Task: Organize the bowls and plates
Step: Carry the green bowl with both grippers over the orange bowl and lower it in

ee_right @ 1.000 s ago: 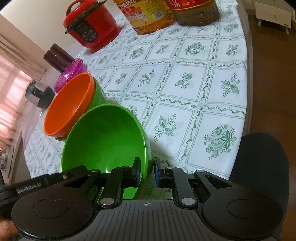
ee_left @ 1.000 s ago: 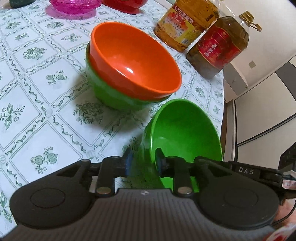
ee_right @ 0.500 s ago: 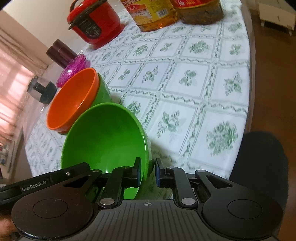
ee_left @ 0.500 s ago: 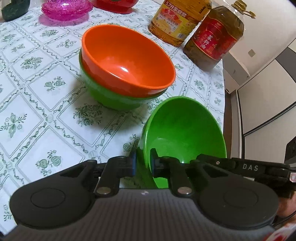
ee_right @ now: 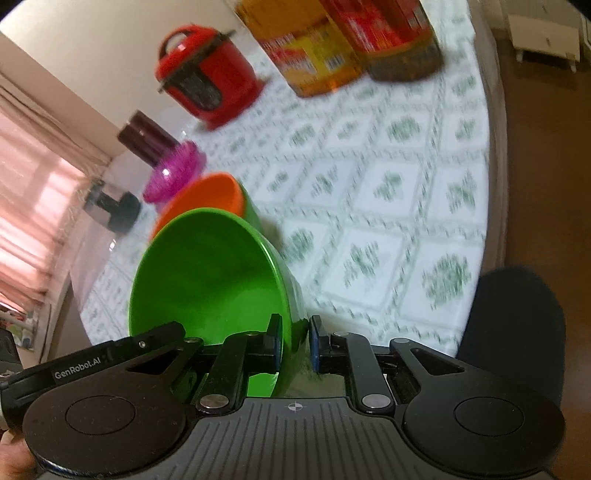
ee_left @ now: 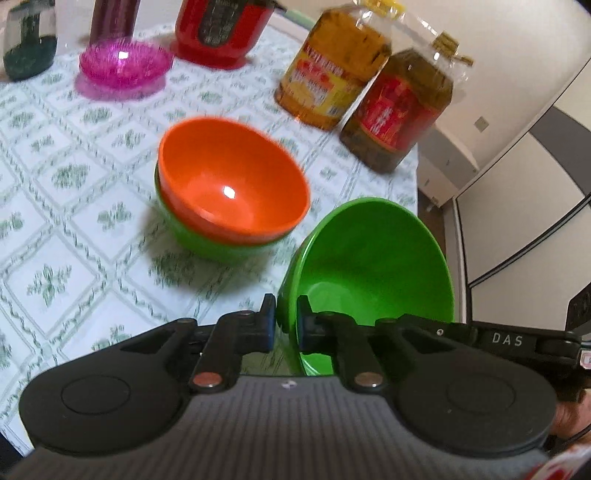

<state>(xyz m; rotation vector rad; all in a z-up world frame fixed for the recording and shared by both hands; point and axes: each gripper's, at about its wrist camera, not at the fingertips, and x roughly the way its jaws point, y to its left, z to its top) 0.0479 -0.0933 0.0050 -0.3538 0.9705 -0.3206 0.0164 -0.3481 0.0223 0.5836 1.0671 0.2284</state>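
Note:
A green bowl (ee_left: 373, 266) is held up off the table, tilted, by both grippers. My left gripper (ee_left: 285, 325) is shut on its near left rim. My right gripper (ee_right: 294, 341) is shut on its right rim, where the bowl (ee_right: 210, 273) fills the left of the right wrist view. Beyond it an orange bowl (ee_left: 232, 184) sits nested in another green bowl (ee_left: 207, 243) on the flowered tablecloth (ee_left: 55, 206). The stack also shows in the right wrist view (ee_right: 207, 199).
Two oil bottles (ee_left: 332, 66) (ee_left: 399, 110) stand at the back right near the table edge. A red cooker (ee_left: 221, 29), a pink glass dish (ee_left: 125, 66), a dark cup (ee_left: 114, 18) and a jar (ee_left: 29, 44) stand along the back. A dark chair (ee_right: 513, 325) is beside the table.
Both grippers have lifted the green bowl higher and pulled back; the orange stack and the back objects now look farther away. Both grips are unchanged.

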